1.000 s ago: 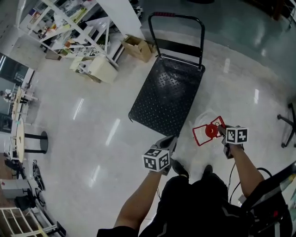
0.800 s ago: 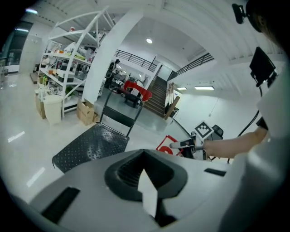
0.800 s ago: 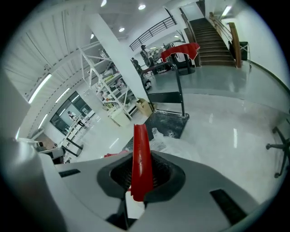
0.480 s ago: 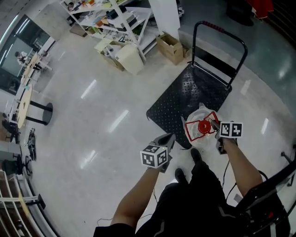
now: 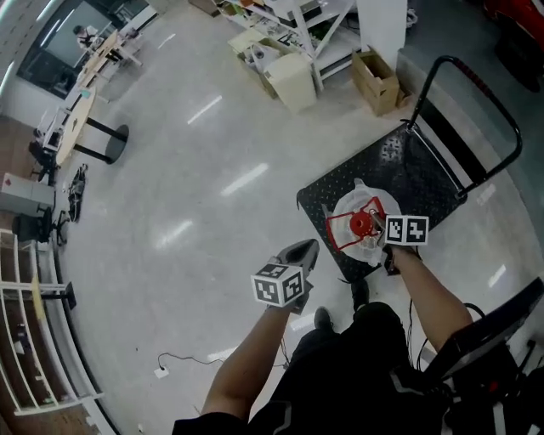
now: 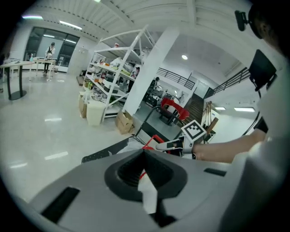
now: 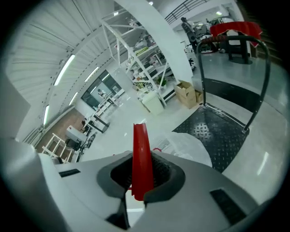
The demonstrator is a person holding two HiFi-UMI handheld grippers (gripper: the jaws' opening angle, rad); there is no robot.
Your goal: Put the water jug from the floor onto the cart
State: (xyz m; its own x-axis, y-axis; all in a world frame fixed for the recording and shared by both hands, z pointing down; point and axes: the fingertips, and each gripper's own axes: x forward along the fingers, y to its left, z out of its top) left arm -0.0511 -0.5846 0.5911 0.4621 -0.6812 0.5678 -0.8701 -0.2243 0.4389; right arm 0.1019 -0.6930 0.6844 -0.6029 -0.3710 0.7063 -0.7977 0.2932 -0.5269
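The water jug (image 5: 364, 228) is clear plastic with a red cap and a red carrying handle (image 5: 344, 229). It hangs over the near end of the black cart deck (image 5: 416, 174), and whether it touches the deck I cannot tell. My right gripper (image 5: 382, 228) is shut on the red handle (image 7: 142, 156), which stands upright between its jaws, with the jug's clear body (image 7: 192, 152) below. My left gripper (image 5: 302, 253) is shut and holds nothing, off the cart's near-left corner. In the left gripper view its jaws meet (image 6: 144, 168) and the right gripper (image 6: 174, 145) shows ahead.
The cart's black push bar (image 5: 484, 93) rises at its far end. A cardboard box (image 5: 376, 78), a white bin (image 5: 293, 78) and white shelving (image 5: 297, 21) stand beyond it. A round-footed table (image 5: 106, 140) is far left. A cable (image 5: 183, 361) lies on the floor near my shoes (image 5: 323, 319).
The jug, carried in my right gripper, has gone from over bare floor beside the cart to over the cart's deck. My left gripper has travelled along, still shut and without a load.
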